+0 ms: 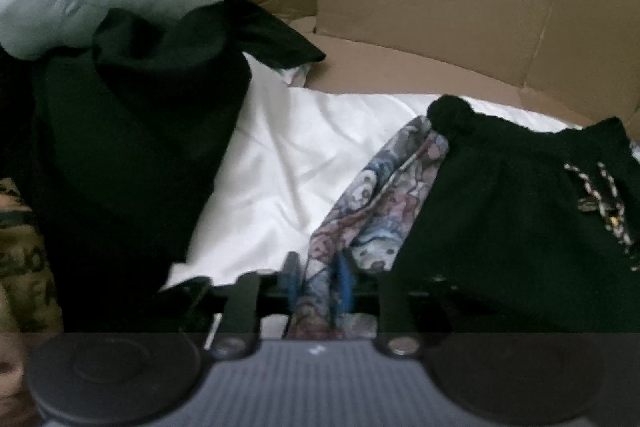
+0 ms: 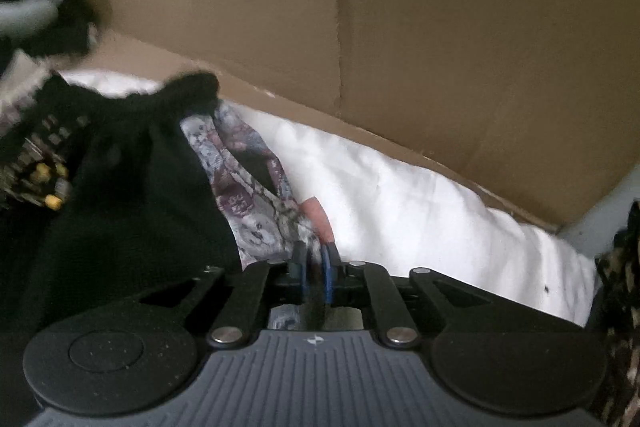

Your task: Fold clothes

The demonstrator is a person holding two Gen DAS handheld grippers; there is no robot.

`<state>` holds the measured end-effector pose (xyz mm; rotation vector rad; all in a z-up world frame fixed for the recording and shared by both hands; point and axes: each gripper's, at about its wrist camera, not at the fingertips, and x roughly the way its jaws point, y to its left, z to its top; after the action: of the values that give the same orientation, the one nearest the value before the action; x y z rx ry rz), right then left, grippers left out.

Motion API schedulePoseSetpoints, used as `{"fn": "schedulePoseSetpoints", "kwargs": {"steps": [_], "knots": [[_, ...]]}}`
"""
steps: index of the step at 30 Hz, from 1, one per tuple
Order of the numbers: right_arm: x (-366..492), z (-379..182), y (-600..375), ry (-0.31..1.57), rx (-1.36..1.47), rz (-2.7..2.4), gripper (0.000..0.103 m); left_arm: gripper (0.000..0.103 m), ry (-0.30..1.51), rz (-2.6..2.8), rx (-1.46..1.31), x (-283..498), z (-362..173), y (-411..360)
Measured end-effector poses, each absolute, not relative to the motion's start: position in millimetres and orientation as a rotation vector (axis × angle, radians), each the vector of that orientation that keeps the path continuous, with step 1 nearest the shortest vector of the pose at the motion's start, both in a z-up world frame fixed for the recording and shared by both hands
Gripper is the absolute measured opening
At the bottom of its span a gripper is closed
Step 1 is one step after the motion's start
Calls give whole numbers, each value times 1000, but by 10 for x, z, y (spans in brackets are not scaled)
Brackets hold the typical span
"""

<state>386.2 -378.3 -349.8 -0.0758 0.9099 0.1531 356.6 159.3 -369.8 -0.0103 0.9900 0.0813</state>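
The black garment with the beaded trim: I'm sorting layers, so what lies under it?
Under the black garment lies a floral printed cloth, both resting on white bedding. How far the cloth runs beneath is covered. Both grippers, left and right, pinch it.

Both fisheye views are dim and soft with motion blur, their corners vignetted black and straight edges of the cardboard wall (image 2: 400, 27) bowed — daylight enters from the upper left, blowing out the white sheet (image 1: 288, 167) while the black garments (image 1: 140, 155) sink into detailless shadow.
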Motion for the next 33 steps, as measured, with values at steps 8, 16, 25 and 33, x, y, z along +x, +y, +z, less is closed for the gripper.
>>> {"fn": "schedulePoseSetpoints", "kwargs": {"steps": [8,16,25,33], "knots": [[3412,-3282,-4163,945,-16,123,33,30,1031,52,-22,3148,-3531,1658],[2823,-3316,-4303,1001,-68,86,33,29,1070,53,-13,2832,-3414,1722],[2409,-3497,-4235,1045,-161,92,33,29,1101,78,-4,2454,-3394,1810],[2323,-3537,-4155,1043,-173,108,32,30,1104,85,-10,2220,-3302,1836]]}}
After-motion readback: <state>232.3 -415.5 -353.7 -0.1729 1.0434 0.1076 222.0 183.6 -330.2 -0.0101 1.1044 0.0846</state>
